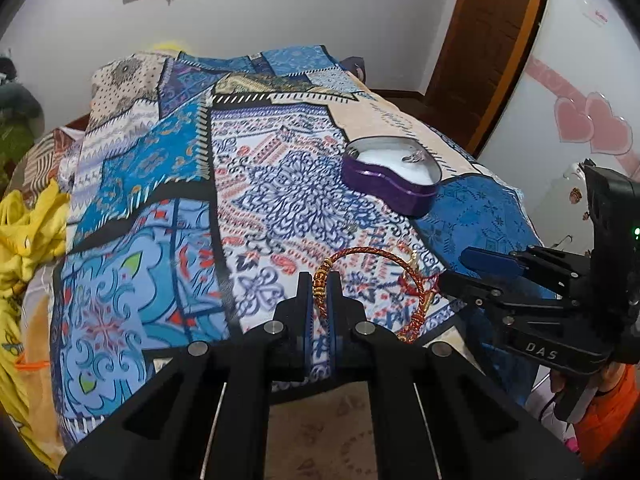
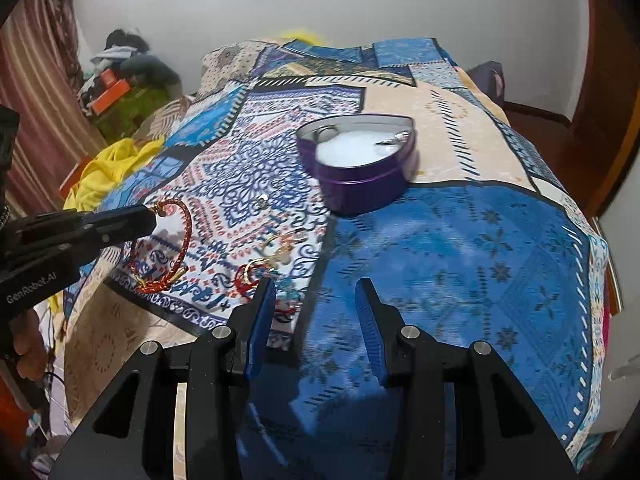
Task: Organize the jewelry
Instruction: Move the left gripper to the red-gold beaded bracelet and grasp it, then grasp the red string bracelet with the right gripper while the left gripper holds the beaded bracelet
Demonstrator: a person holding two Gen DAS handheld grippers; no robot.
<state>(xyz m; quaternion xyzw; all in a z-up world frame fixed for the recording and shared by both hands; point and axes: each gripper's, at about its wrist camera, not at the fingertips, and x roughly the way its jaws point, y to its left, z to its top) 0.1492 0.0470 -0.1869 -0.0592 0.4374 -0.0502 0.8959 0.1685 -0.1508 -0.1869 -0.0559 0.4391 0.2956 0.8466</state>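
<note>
My left gripper [image 1: 320, 280] is shut on a red and gold braided bracelet [image 1: 376, 254] and holds it just above the patterned bedspread; it also shows in the right wrist view [image 2: 176, 248], hanging from the left gripper [image 2: 150, 216]. My right gripper [image 2: 316, 286] is open and empty over the blue patch, and appears at the right of the left wrist view [image 1: 472, 264]. A purple heart-shaped tin [image 2: 360, 184] with white lining stands open further back, with a small silver piece [image 2: 394, 140] inside. More small jewelry [image 2: 276, 252] lies on the bedspread by my right gripper's left finger.
The patterned bedspread [image 2: 480, 240] covers the bed. Yellow cloth [image 1: 28, 232] lies at the left edge. A small silver piece [image 2: 262, 201] lies on the spread between tin and bracelet. A wooden door [image 1: 480, 40] and a white wall stand behind.
</note>
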